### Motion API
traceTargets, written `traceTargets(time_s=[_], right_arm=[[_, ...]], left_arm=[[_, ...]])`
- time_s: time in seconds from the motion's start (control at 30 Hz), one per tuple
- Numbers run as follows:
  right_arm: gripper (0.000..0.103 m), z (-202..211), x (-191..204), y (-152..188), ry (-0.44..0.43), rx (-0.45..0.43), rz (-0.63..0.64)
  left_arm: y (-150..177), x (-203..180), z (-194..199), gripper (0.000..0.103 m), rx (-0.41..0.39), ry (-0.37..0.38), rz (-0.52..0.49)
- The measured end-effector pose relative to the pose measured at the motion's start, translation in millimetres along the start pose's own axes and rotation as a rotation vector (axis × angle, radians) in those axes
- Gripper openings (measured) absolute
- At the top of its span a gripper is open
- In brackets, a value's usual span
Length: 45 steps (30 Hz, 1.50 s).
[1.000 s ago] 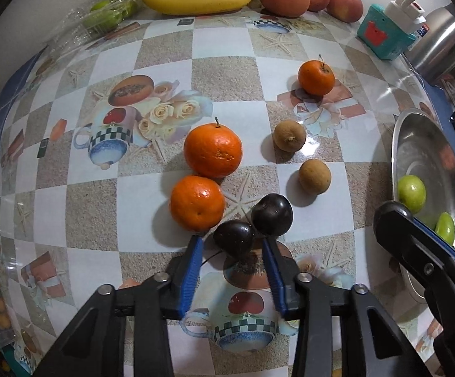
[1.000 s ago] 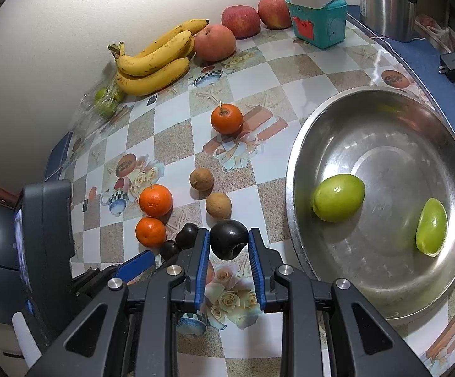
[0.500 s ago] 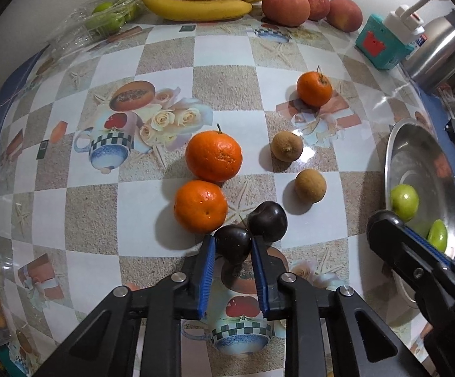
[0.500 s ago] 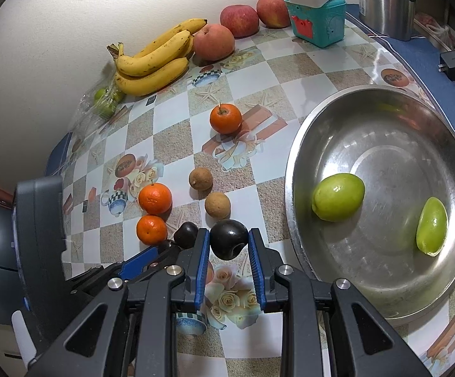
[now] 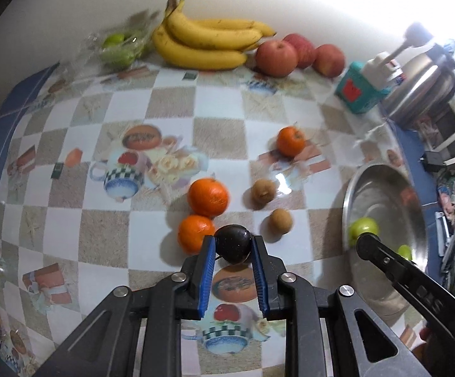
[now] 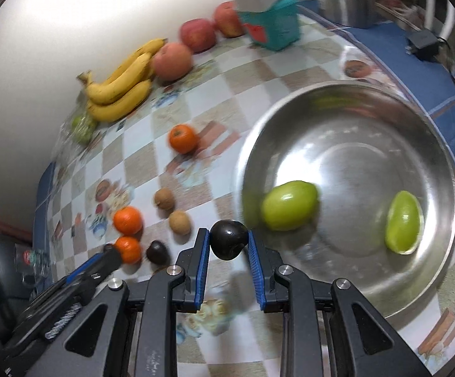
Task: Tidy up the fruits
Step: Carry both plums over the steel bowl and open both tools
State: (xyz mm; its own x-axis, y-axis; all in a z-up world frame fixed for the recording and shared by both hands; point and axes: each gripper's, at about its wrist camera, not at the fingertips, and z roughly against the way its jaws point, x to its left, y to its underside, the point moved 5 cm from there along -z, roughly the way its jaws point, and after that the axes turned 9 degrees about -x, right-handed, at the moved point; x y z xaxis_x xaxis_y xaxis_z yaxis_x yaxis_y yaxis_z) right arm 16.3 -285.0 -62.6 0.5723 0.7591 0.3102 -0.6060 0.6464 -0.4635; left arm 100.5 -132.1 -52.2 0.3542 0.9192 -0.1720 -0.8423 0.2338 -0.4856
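The left gripper (image 5: 232, 246) is clamped on a dark plum (image 5: 233, 242), its blue pads pressing the fruit's two sides just past its widest part, and the plum looks lifted clear of the checkered tablecloth (image 5: 108, 238). The right gripper (image 6: 229, 244) is likewise clenched on a second dark plum (image 6: 229, 239), which hangs just short of the near rim of the steel bowl (image 6: 441, 169). Each plum is round, smooth and probably a little soft, so the grip should be firm enough to stop it rolling out between the pads but no tighter, and neither wrist should twist sharply while carrying. For the right hand the good move is short: carry the plum over the rim, lower it close to the bowl's floor and open there, aiming for the bare metal between the two green fruits (image 6: 290, 204) so nothing gets knocked. For the left hand the path is longer; it should rise enough to pass above the two oranges (image 5: 208, 196) just beside its plum and the two small brown fruits (image 5: 280, 221) lying between it and the bowl. Since both hands head for the same bowl, letting the right one release and back away first would likely keep the grippers from colliding at the rim.
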Motion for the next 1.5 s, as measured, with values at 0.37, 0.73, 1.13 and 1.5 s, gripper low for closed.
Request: traceTargets(time_s=[0.37,0.73,1.13,1.5], right_arm=[[0.026,17,-64,-21,0.099,-0.084,-0.146],[0.026,14,-88,-25,0.108,-0.088,-0.19],[0.027,6,-88,-21,0.114,-0.05,-0.187],[0.037,6,-85,-21,0.133,-0.047,-0.173]], left_arm=[[9,-87,3,0.025,-0.044,0.163,-0.176],[30,-148,-18,0.025,0.0,0.282,-0.262],[43,-153,-36,0.026,0.061,0.272,-0.26],[40,-147,-35,0.03,0.071,0.267,-0.233]])
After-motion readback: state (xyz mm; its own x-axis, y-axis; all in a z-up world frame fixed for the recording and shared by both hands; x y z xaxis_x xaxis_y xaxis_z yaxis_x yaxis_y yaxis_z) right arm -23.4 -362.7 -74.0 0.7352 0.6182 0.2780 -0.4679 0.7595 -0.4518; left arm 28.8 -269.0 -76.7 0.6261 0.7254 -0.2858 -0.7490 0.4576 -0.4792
